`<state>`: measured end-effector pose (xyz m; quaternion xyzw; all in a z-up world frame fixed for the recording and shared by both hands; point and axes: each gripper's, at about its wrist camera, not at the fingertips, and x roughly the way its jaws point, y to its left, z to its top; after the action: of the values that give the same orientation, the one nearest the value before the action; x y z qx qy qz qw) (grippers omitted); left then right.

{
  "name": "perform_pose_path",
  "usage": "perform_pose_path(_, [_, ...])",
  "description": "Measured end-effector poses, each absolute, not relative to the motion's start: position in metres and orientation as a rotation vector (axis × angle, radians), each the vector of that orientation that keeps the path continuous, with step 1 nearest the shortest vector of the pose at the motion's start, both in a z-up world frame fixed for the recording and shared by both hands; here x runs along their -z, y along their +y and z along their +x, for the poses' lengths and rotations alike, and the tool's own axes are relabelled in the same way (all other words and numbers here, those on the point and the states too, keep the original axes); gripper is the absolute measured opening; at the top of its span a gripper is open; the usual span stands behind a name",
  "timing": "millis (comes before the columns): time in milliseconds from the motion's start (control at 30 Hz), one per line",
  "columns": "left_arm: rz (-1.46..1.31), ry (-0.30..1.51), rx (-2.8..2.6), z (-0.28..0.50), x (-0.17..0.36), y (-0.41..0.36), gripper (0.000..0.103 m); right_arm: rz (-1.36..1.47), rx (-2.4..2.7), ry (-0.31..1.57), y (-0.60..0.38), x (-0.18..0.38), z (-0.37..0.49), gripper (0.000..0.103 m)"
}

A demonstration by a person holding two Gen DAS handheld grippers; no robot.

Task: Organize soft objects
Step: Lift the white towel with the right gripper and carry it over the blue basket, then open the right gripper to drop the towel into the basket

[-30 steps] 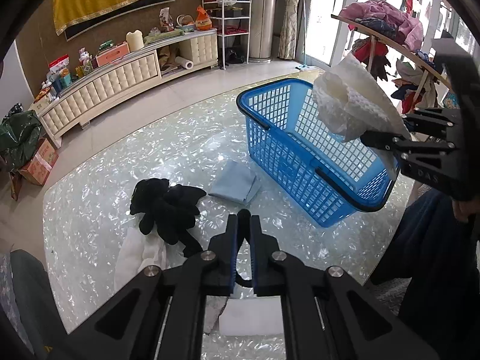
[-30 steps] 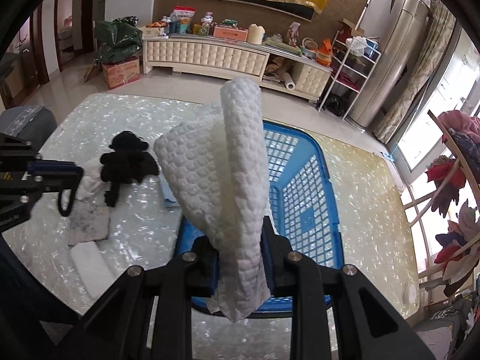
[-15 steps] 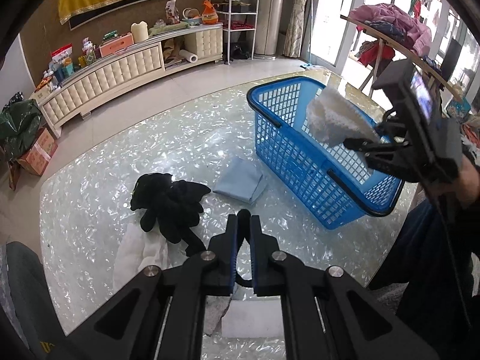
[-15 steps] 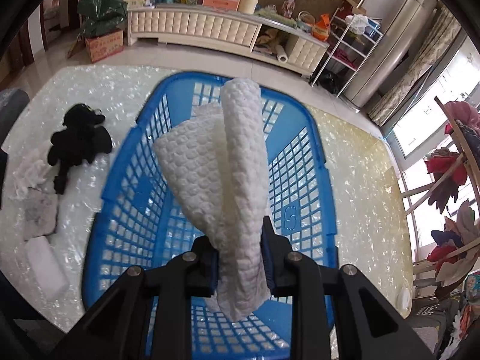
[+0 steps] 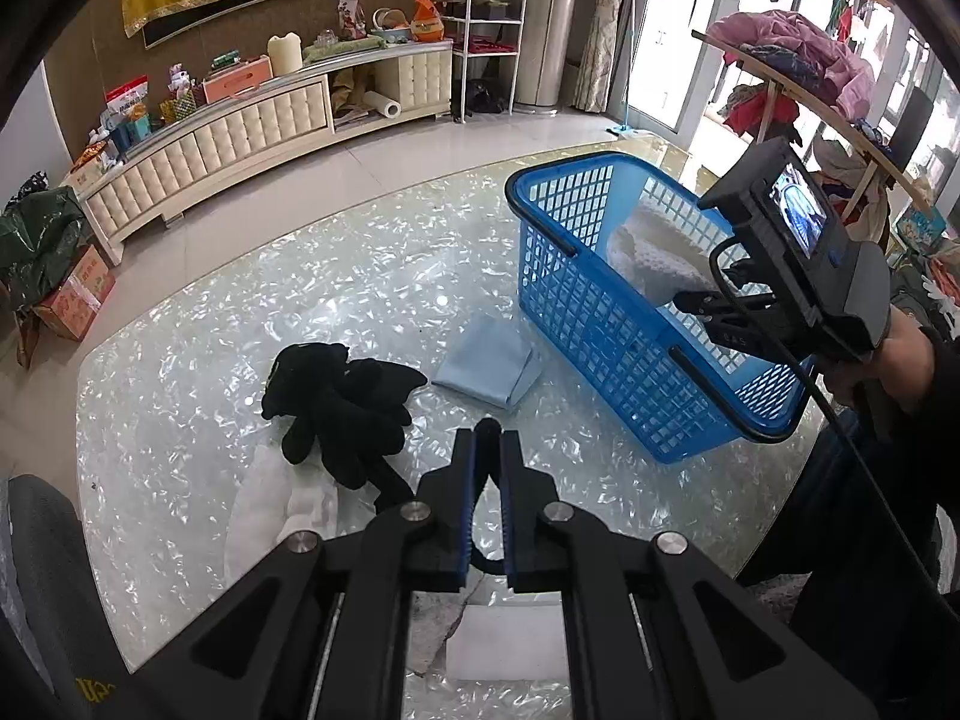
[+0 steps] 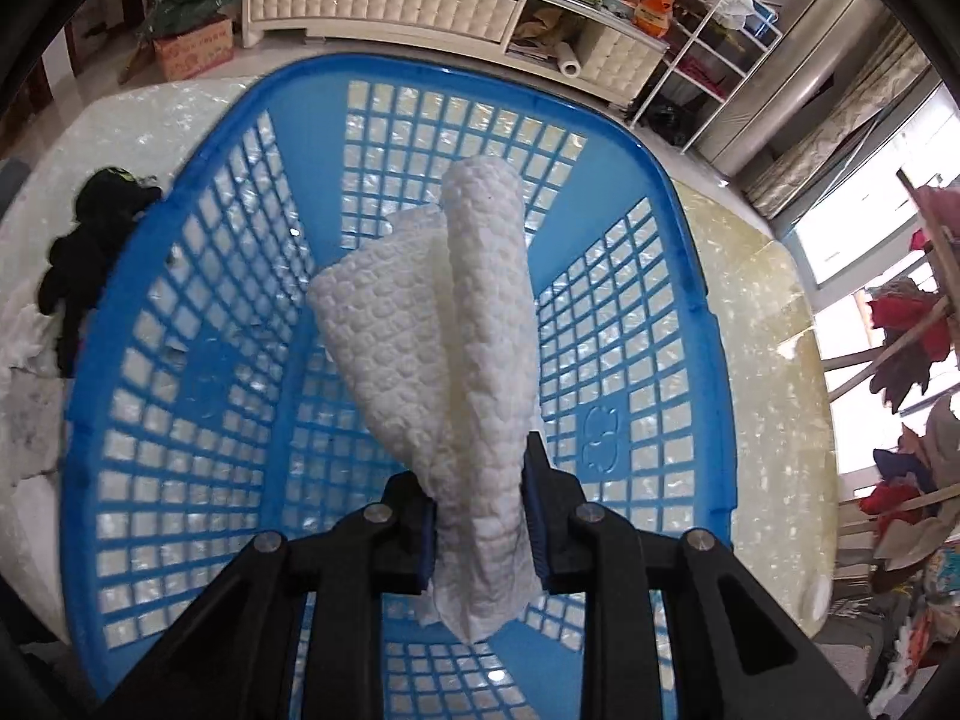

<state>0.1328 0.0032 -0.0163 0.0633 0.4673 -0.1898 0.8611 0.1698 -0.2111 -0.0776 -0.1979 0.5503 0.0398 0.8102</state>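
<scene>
Left wrist view: left gripper [image 5: 489, 441], jaws together on nothing, hovers above the table [image 5: 180, 420]. One black glove pile [image 5: 342, 405] at 11 o'clock, one blue cloth [image 5: 486, 369] at 12, one blue basket [image 5: 600, 312] at 2.

Right wrist view: right gripper [image 6: 480, 480], jaws clamped on one white textured cloth [image 6: 444, 324], inside the basket [image 6: 690, 312].

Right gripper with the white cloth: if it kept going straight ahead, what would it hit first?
Probably the latticed floor of the blue plastic basket. The right gripper points down into it, and the white quilted cloth it holds would touch first; depth is unclear.
</scene>
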Motion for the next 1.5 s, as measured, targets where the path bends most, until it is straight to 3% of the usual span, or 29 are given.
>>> perform_pose_path(233, [0.13, 0.98, 0.403, 0.133, 0.014, 0.003, 0.006, -0.478, -0.082, 1.203, -0.199, 0.083, 0.168, 0.026])
perform_pose_path(300, [0.13, 0.978, 0.405, 0.133, 0.014, 0.003, 0.006, -0.502, -0.074, 1.22, -0.195, 0.085, 0.167, 0.037])
perform_pose_path(367, [0.129, 0.977, 0.406, 0.132, 0.014, 0.003, 0.006, -0.524, -0.087, 1.228, -0.192, 0.089, 0.163, 0.059])
perform_pose_path(467, [0.128, 0.975, 0.405, 0.132, 0.013, 0.004, 0.006, -0.546, -0.09, 1.202, -0.184, 0.082, 0.154, 0.084])
perform_pose_path(1100, [0.156, 0.951, 0.434, 0.13, 0.008, -0.017, 0.006, -0.286, -0.149, 1.001, -0.215, -0.002, 0.089, 0.096])
perform_pose_path(1167, [0.167, 0.945, 0.438, 0.128, 0.007, -0.022, 0.006, -0.273, -0.151, 0.987, -0.22, -0.006, 0.084, 0.102])
perform_pose_path(1500, [0.254, 0.962, 0.519, 0.121, 0.013, -0.067, 0.006, -0.189, -0.173, 0.911, -0.245, -0.014, 0.072, 0.103])
